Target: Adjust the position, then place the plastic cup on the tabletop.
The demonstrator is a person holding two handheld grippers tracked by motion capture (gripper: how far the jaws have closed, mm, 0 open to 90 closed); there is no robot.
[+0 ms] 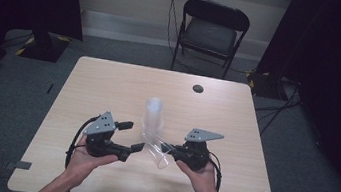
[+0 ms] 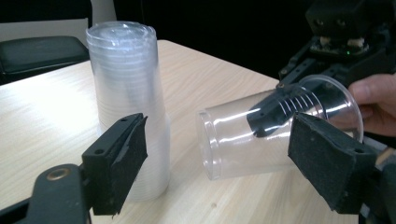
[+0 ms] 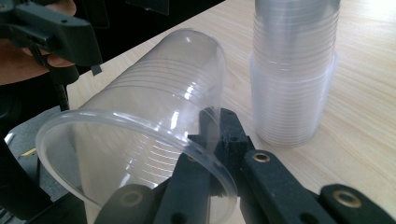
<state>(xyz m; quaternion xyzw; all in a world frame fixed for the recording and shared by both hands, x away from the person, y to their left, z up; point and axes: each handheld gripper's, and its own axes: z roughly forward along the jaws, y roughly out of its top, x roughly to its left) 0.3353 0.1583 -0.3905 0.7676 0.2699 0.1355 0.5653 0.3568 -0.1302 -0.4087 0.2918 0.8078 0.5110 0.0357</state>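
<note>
An upside-down stack of clear plastic cups (image 1: 152,116) (image 2: 128,93) (image 3: 294,70) stands at mid-table. One clear cup (image 1: 158,152) (image 2: 243,140) (image 3: 154,107) lies tilted on its side just in front of the stack. My right gripper (image 1: 167,149) (image 3: 217,126) is shut on that cup's wall at the rim, one jaw inside and one outside. My left gripper (image 1: 133,136) (image 2: 219,163) is open, its pads (image 2: 123,158) wide apart and touching nothing. The cup's base points toward it, just beyond its jaws.
The wooden table (image 1: 110,82) has a small dark round hole (image 1: 198,88) near its far edge. A black folding chair (image 1: 211,31) stands behind the table. Black curtains hang at both sides, and cables run over the floor at the right.
</note>
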